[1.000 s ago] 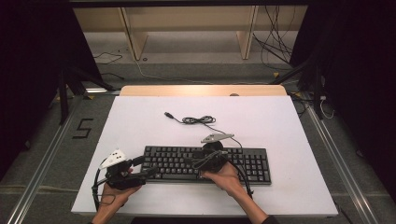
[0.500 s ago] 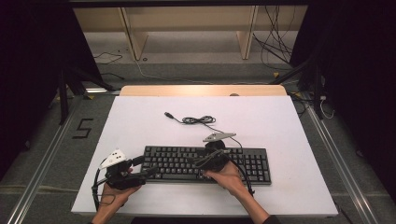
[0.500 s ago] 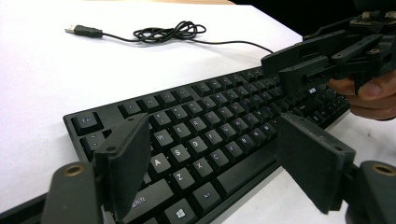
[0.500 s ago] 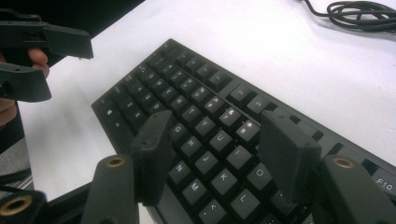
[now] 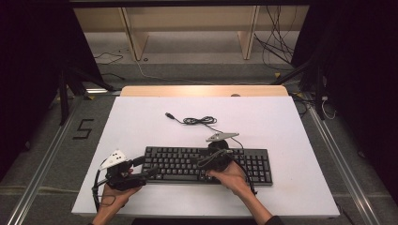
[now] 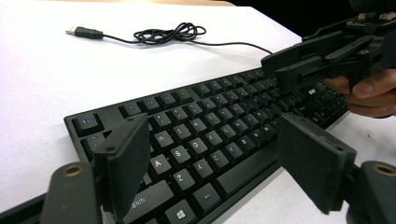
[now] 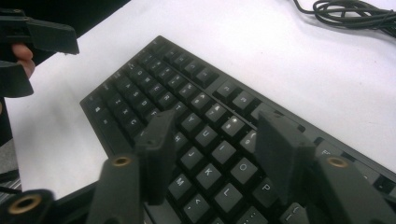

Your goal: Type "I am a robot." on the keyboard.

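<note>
At the near edge of the white counter (image 5: 300, 140) we hold a gripper in each hand over a black keyboard (image 5: 253, 165), which lies flat across the front half of the counter with its long side toward us. Our left gripper (image 5: 146, 168) sits at the keyboard's left end, its jaws spread and nothing between them, one black pad hanging over the letter rows and the other beyond the front edge by the spacebar. Our right gripper (image 5: 199, 161) hovers above the middle keys, angled toward the left; its jaws have just been closing a little yet stand apart, with only keycaps below them and nothing gripped. Farther back, the keyboard's thin black cable (image 5: 199, 121) lies in a loose coil, its USB plug (image 5: 170, 115) unconnected and well apart from both grippers. We judge the risk from here to be a clumsy contact: a pad coming down askew could press several keys at once or catch a keycap's edge and lever it up, and a sideways push from the left gripper could slide the whole board across the smooth counter, dragging the cable along.
</note>
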`<state>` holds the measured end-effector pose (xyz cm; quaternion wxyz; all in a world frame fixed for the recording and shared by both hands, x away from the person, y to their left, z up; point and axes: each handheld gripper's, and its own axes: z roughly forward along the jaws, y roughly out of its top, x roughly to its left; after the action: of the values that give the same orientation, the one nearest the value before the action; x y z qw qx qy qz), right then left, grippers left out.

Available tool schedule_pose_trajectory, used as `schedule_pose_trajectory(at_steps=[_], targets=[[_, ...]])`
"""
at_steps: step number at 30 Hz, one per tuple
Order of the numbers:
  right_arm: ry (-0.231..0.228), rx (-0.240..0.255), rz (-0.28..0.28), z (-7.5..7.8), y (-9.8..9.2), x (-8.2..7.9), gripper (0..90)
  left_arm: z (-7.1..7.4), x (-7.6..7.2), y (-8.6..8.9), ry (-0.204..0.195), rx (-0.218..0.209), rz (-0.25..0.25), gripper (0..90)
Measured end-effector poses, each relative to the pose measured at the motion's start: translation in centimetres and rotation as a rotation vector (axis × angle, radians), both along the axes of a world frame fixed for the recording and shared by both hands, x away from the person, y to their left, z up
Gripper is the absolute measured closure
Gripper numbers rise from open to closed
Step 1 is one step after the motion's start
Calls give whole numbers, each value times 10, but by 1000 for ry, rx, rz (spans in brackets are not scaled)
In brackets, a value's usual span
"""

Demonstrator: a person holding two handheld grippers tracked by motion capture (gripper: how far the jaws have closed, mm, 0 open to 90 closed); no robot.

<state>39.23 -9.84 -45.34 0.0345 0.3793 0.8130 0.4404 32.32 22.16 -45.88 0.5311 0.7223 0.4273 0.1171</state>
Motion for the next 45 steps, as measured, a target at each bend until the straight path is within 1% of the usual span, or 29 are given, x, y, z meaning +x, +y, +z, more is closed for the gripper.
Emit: schedule_pose_trajectory(at_steps=[3, 14, 18, 21, 28, 39, 40, 42, 45], targets=[[-2, -11, -2, -1, -1, 1, 554, 0, 0, 0, 1, -1, 0, 257], [7, -66, -35, -8, -2, 3, 793, 0, 0, -1, 0, 1, -2, 257], [11, -83, -40, -12, -2, 4, 862, 0, 0, 0, 1, 2, -2, 257], [13, -97, -40, -14, -1, 5, 897, 0, 0, -1, 0, 1, -3, 257], [19, -117, -36, -18, 2, 5, 900, 0, 0, -1, 0, 2, -3, 257], [26, -123, -39, -21, 3, 5, 900, 0, 0, -1, 0, 2, -4, 257], [28, -133, -40, -22, 3, 5, 900, 0, 0, -1, 0, 3, -4, 258], [25, -126, -42, -23, 2, 5, 900, 0, 0, -1, 1, 2, -3, 258], [21, -132, -47, -23, 3, 4, 900, 0, 0, -1, 0, 3, -3, 257]])
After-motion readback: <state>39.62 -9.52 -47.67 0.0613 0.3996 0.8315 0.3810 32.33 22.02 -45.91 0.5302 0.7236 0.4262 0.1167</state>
